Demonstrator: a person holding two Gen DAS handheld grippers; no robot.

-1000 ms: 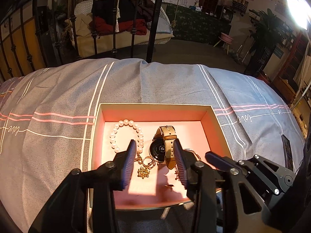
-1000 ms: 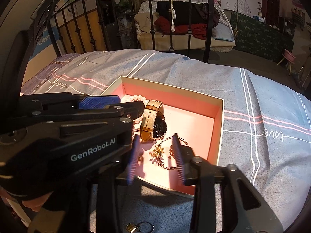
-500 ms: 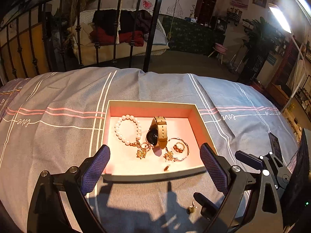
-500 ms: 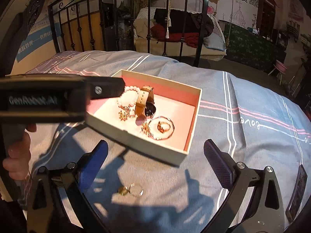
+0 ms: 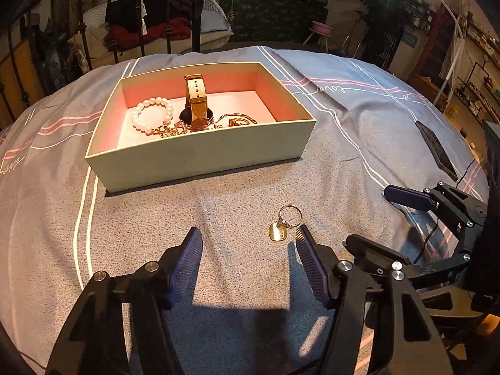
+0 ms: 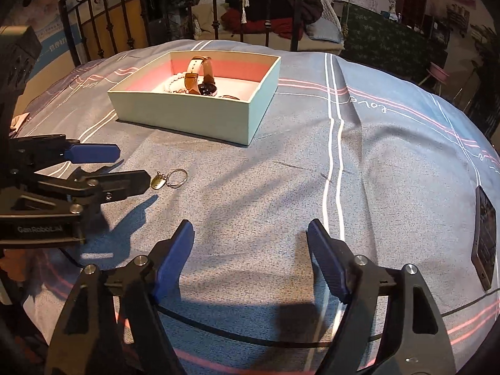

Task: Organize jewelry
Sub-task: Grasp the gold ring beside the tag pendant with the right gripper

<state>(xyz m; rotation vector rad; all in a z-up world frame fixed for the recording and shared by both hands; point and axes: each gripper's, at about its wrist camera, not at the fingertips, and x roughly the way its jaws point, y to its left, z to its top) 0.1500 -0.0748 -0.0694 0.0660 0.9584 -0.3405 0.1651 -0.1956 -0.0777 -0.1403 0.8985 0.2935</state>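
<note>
A pale green box (image 5: 200,153) with a pink inside stands on the bedspread. It holds a pearl bracelet (image 5: 150,118), a tan-strapped watch (image 5: 195,106), a gold bangle (image 5: 236,120) and small gold pieces. A gold keyring with a charm (image 5: 279,231) lies loose on the bedspread in front of the box. My left gripper (image 5: 248,234) hovers low over the cloth, its jaws closing, with the charm just inside its right fingertip and untouched. My right gripper (image 6: 250,228) is further right, its jaws closing with only cloth between them. The keyring (image 6: 170,179) lies beside the left gripper (image 6: 125,167).
A dark phone (image 6: 484,237) lies on the bedspread at the right edge. A black iron bed rail (image 5: 197,9) stands behind the box, with a couch and clothes beyond. A black cable (image 6: 234,337) runs across the cloth under my right gripper.
Both grippers drew back from over the box to the bedspread in front of it. Their jaws spread wide, then narrowed. The keyring now lies at my left gripper's right fingertip.
</note>
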